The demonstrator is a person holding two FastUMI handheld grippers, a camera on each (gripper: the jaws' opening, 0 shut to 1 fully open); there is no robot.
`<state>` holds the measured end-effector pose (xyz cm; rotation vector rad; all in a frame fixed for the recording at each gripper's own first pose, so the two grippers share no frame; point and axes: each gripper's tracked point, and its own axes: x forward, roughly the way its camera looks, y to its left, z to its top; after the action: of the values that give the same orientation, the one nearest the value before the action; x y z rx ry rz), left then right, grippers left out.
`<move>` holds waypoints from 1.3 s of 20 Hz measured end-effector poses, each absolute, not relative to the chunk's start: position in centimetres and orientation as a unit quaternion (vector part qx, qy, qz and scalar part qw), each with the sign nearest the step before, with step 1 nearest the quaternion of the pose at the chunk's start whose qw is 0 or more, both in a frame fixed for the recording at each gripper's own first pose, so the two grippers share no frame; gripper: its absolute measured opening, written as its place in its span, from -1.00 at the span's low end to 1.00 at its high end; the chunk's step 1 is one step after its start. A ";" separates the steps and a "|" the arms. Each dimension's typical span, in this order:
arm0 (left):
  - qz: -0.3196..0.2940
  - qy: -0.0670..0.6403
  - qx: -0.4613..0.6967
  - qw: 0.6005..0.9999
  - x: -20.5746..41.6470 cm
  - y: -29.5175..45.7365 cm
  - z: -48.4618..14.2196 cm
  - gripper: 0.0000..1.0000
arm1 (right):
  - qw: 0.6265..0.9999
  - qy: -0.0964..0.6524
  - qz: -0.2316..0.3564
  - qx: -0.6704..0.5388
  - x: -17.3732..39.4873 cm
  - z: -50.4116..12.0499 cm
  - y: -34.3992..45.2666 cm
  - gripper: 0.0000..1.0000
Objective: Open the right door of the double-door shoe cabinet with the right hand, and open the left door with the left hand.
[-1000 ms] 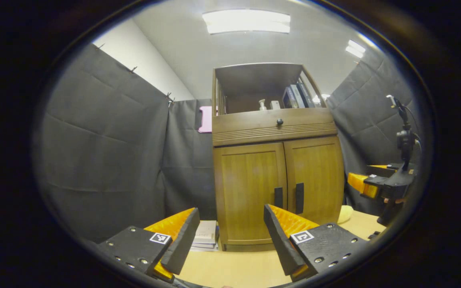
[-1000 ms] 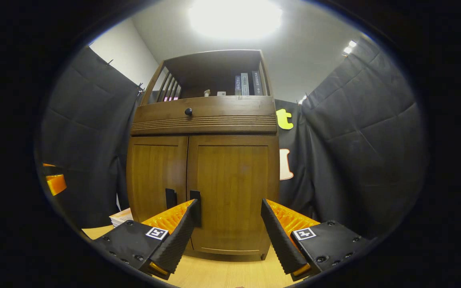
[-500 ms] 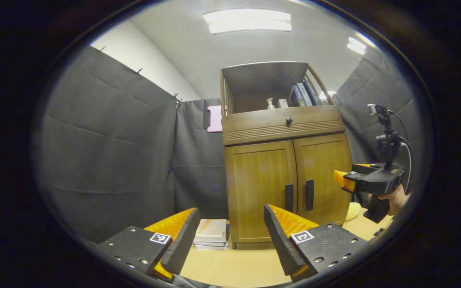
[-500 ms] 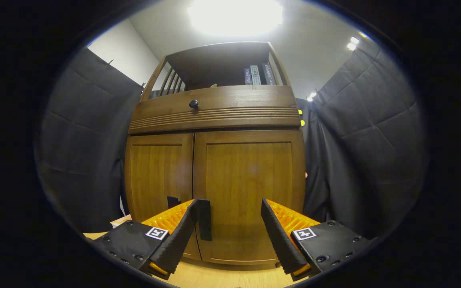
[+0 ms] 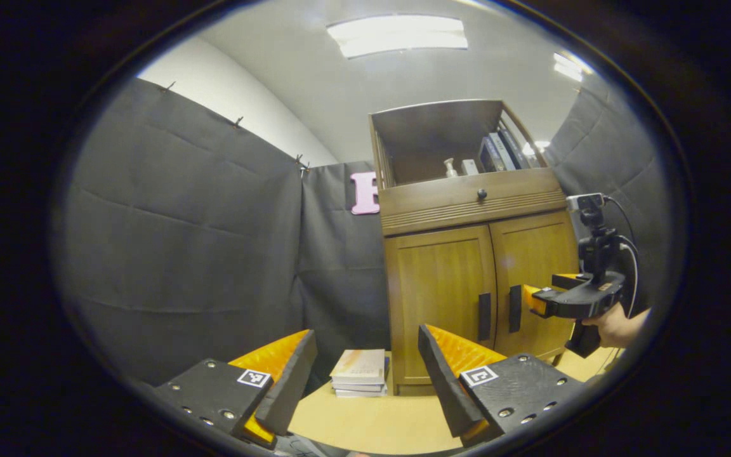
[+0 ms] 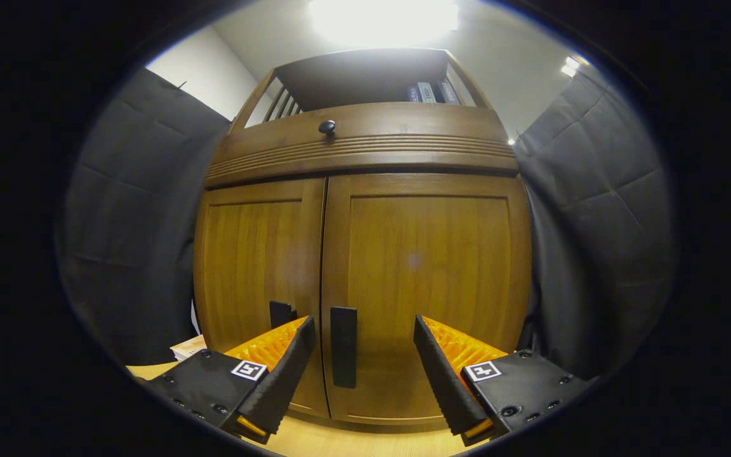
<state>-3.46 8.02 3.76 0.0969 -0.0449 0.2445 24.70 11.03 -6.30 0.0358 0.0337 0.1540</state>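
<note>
Wooden right door (image 6: 429, 292) shut, its handle (image 6: 343, 346) between wide-open right gripper (image 6: 359, 362) fingers, untouched

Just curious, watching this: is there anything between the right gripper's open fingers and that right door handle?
No. In the right gripper view the right door handle stands between the right gripper's spread fingers, with bare air before it.

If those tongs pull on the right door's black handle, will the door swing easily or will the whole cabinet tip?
The right door looks like a stiff wooden panel, so it should swing as one piece. Its black handle is a slim, smooth bar and might slip. The cabinet looks broad and loaded with books, so probably steady.
</note>
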 end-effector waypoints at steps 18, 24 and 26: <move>0.181 0.001 0.055 0.982 -4.7 8.7 4.2 0.86 | 0.992 0.096 0.072 0.045 31.5 -12.9 14.3 -0.09; 0.180 0.000 0.056 0.982 -4.8 8.7 4.4 0.86 | 0.990 0.117 0.070 0.033 31.5 -13.1 14.4 -0.67; 0.173 -0.002 0.057 0.983 -4.7 8.7 4.5 0.86 | 0.989 0.122 0.076 0.045 31.3 -13.0 14.4 -0.68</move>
<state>-4.73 8.66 4.46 0.1138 -0.0042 0.3484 31.34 14.38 -13.05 0.0900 0.2445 0.1524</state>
